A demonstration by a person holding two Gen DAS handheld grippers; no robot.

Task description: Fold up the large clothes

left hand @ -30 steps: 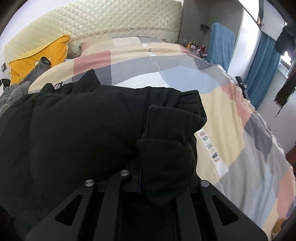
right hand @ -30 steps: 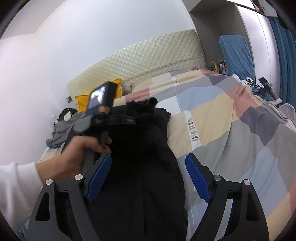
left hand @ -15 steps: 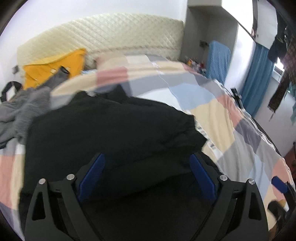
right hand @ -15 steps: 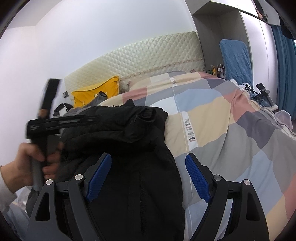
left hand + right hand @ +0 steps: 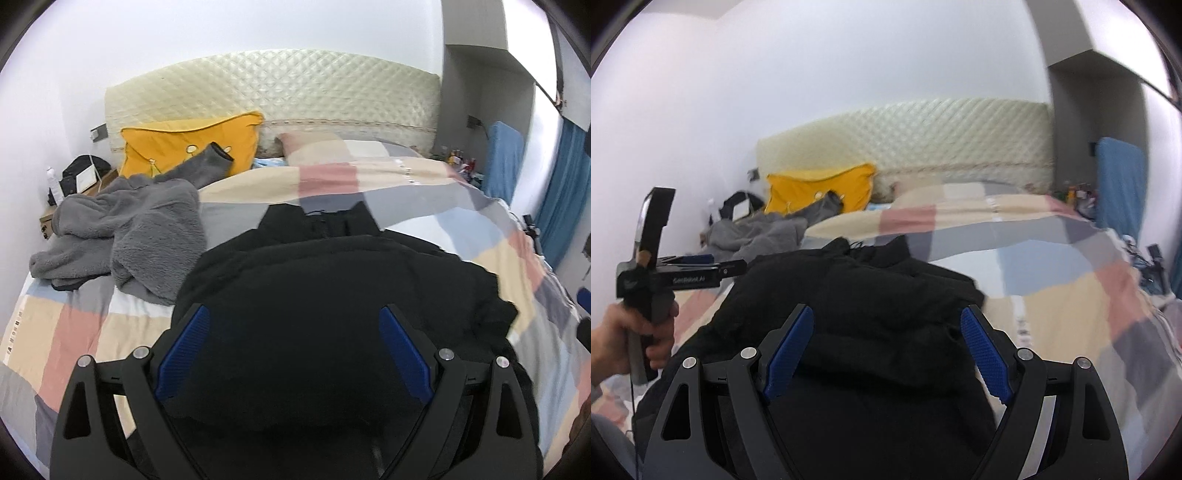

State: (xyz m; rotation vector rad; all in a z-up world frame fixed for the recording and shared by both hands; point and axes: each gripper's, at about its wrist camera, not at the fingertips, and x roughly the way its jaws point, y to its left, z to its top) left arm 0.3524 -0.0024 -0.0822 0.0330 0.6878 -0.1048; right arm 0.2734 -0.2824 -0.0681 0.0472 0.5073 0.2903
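- The left gripper [image 5: 293, 354] sits nearest in its own camera's view, its 2 blue-padded fingers [image 5: 183, 352] spread wide with nothing pinched between them; they hang above dark cloth.
- The right gripper [image 5: 886, 354] is likewise spread wide and holds nothing, its blue pads [image 5: 985, 354] apart over the same cloth.
- A black jacket [image 5: 332, 295] lies bunched and partly folded on the bed, directly under and ahead of both grippers, its collar end pointing toward the headboard.
- In the right camera's view a person's left hand [image 5: 624, 341] grips the handle of the left gripper at the left edge, beside the jacket.
- The jacket rests on a checked quilt [image 5: 369, 173] of pink, beige, grey and pale blue squares that covers the bed.
- A grey fleece garment [image 5: 140, 225] lies crumpled on the quilt, left of the jacket and just beside it.
- Behind the fleece, a yellow pillow [image 5: 184, 147] leans against a cream quilted headboard [image 5: 277, 88].
- A blue curtain [image 5: 561, 184] hangs at the far right.
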